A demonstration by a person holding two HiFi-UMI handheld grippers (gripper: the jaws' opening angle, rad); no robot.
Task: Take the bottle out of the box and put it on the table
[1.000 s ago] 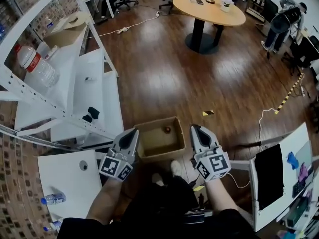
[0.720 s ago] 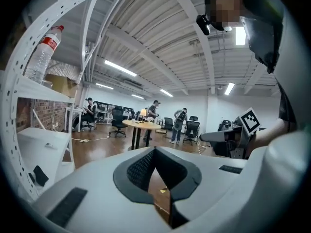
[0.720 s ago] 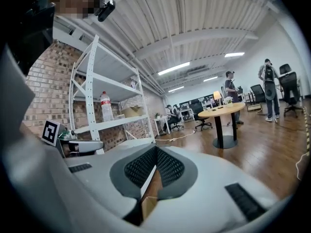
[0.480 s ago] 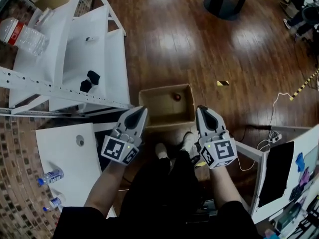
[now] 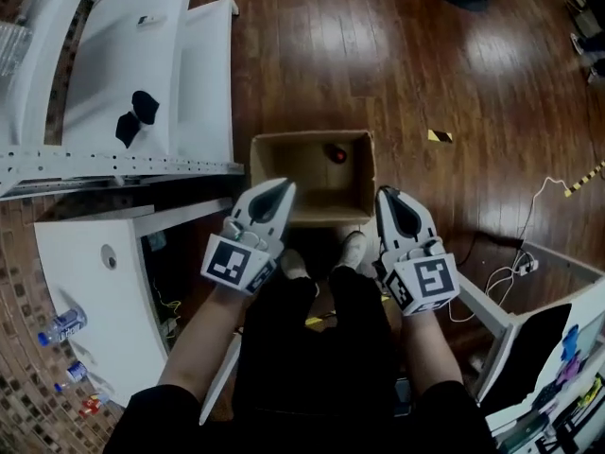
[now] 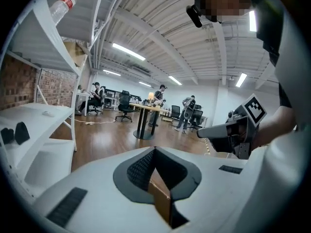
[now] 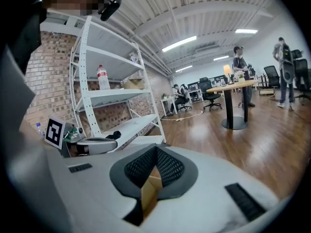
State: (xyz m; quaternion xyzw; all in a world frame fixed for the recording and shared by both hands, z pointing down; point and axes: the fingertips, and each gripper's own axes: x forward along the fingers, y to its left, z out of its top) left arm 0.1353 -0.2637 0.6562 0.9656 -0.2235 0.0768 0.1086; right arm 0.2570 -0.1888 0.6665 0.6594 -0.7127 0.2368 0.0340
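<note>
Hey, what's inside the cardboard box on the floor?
One small dark red round thing lies near the far wall of the box; the rest of its bottom looks bare. The left gripper covers the near left corner.

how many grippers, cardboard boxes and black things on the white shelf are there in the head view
white two-jaw grippers: 2, left gripper and right gripper
open brown cardboard box: 1
small black objects on the white shelf: 2
total: 5

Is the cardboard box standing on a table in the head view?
No, the cardboard box stands open on the wooden floor, just ahead of the person's shoes.
</note>
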